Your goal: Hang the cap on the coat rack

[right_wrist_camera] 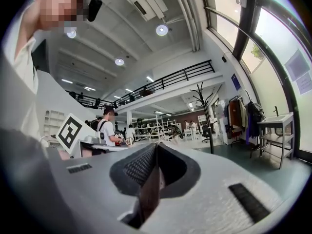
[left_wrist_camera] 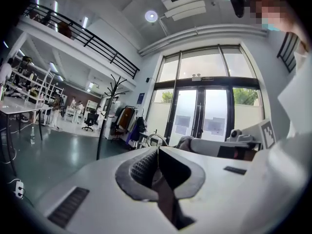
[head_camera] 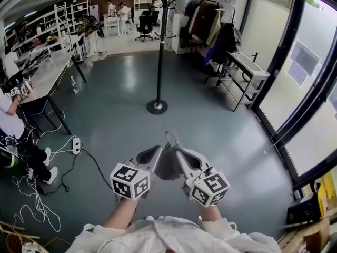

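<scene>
Cloth of the cap (head_camera: pixel 168 165) is mostly hidden from us. In the head view we see only a grey-brown fold wedged between the two tools, and we cannot make out a brim or crown. A pale loop (head_camera: pixel 171 138) rises just above it; we cannot tell what it belongs to.

The left hand-held gripper (left_wrist_camera: pixel 156 152) is clenched on the cap: its own view shows ribbed dark pads (left_wrist_camera: pixel 142 167) meeting at the tip, with a thin brown strip of fabric pinched between them. The right hand-held gripper (right_wrist_camera: pixel 155 147) is grasping the cap likewise, a brown edge running down between its closed jaws.

We hold both close together in front of the body, tips angled toward each other and toward the coat rack (head_camera: pixel 160 51). Bare forearms (head_camera: pixel 122 215) emerge from a white garment (head_camera: pixel 174 236), and the marker cubes (head_camera: pixel 129 181) sit nearest us.

The cap is well short of the coat rack, on our side of its round base. The coat rack is a slim black pole on a disc foot, standing on a glossy grey-green floor (head_camera: pixel 121 83). Its top hooks are cut off by the edge of the head view. The gripper shells are smooth, pale plastic.
</scene>
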The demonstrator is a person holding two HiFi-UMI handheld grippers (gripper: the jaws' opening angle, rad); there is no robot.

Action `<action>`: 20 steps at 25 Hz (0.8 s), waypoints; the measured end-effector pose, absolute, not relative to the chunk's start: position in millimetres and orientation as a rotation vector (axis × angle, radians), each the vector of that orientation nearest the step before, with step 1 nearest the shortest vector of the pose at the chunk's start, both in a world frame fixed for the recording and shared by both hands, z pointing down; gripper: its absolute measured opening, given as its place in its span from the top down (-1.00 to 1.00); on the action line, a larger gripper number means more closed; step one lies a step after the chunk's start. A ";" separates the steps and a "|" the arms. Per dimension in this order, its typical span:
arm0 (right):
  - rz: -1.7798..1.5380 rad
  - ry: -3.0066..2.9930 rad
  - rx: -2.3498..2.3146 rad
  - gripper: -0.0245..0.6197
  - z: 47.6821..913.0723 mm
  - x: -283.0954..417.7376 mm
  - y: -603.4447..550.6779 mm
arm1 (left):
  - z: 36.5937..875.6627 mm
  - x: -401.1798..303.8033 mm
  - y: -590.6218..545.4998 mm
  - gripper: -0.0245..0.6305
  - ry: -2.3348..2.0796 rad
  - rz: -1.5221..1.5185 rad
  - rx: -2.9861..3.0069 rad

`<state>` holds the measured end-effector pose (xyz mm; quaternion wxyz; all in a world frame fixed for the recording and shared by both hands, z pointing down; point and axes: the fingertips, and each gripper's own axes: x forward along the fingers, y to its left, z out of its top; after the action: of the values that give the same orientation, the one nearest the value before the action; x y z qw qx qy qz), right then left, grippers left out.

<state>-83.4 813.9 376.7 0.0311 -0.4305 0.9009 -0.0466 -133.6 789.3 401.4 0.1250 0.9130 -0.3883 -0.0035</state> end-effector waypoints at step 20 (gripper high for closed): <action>-0.202 2.782 -1.321 0.88 400.3 -56.1 767.8 | 435.2 -116.4 748.9 0.87 -1.185 -0.043 2.537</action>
<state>-56.1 767.8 400.3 0.0275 -0.4278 0.9011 -0.0656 -116.4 748.9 435.2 0.1698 0.8928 -0.4170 -0.0152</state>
